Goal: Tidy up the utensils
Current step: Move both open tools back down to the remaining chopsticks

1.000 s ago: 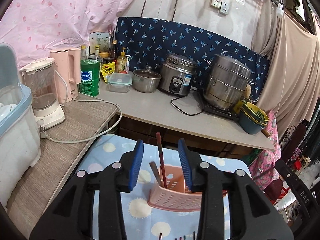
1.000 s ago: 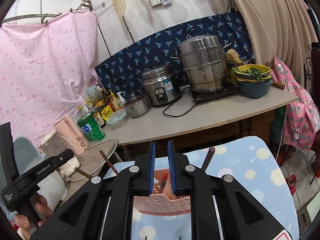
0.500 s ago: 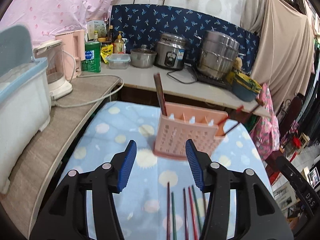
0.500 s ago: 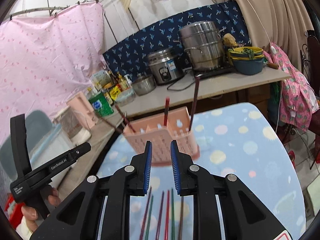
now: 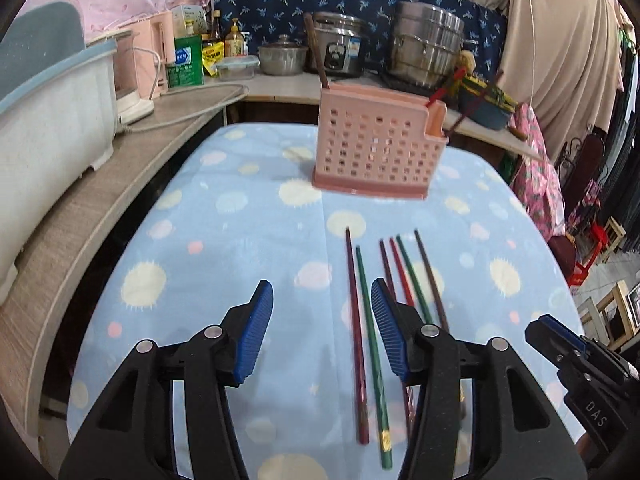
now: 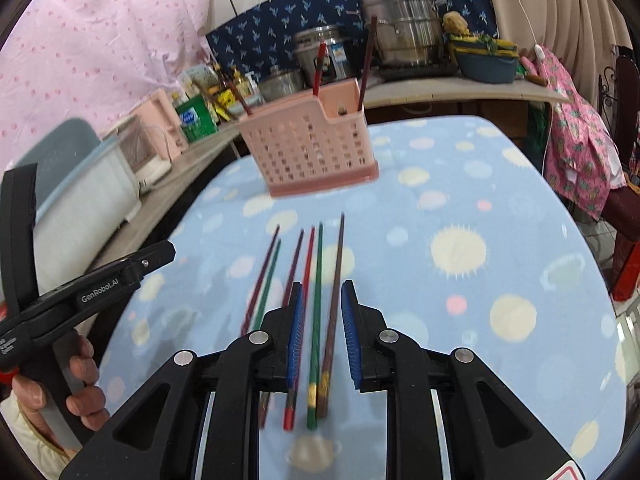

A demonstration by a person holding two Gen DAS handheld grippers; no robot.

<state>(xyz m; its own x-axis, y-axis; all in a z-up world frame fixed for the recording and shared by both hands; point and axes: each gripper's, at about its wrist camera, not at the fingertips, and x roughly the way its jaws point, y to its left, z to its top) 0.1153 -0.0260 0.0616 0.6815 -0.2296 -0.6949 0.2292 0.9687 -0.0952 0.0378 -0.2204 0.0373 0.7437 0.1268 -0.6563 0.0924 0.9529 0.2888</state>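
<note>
A pink perforated utensil holder (image 5: pixel 376 148) stands on the blue dotted cloth at the far side and holds three chopsticks; it also shows in the right wrist view (image 6: pixel 308 148). Several loose chopsticks (image 5: pixel 376 300) in red, green and brown lie side by side on the cloth. My left gripper (image 5: pixel 322 330) is open and empty above their near ends. My right gripper (image 6: pixel 320 332) is slightly open and empty, above the green chopstick (image 6: pixel 316 320) and brown chopstick (image 6: pixel 334 312). The left gripper's body also shows at the left of the right wrist view (image 6: pixel 80 300).
A wooden side counter (image 5: pixel 92 208) on the left carries a white and blue plastic bin (image 5: pixel 48 120) and a blender. The back counter (image 5: pixel 280 80) holds a rice cooker (image 5: pixel 340 50), steel pots, bottles and bowls. A pink garment (image 6: pixel 580 128) hangs on the right.
Both grippers have pulled back from the holder and tilted down toward the cloth. The loose chopsticks have come fully into view beneath them. The right gripper's jaws have opened a little.
</note>
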